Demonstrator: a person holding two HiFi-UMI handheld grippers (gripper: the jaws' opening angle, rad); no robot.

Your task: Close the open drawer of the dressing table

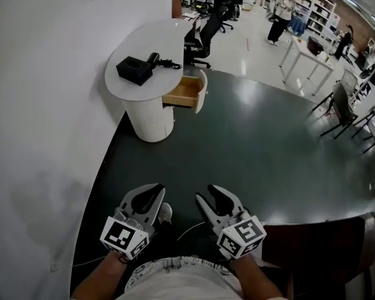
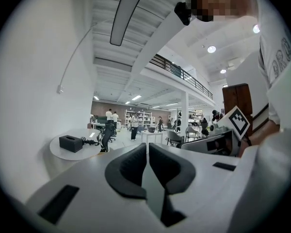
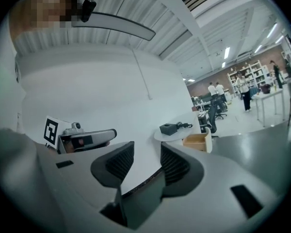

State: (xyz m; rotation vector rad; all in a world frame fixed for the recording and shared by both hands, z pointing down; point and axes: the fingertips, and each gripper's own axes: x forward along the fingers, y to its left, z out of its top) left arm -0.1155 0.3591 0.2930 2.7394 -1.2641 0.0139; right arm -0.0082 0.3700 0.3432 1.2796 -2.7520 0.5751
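Ahead of you: white round table against wall, standing on dark floor. On top: black box nearest you, black corded gadget just beside it, farther back. Drawer juts open on table's right side.

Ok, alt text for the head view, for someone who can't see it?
A white dressing table stands against the wall with its wooden drawer pulled open, a black box on its top. Well short of it, the left gripper and right gripper hang over the dark floor, holding nothing.
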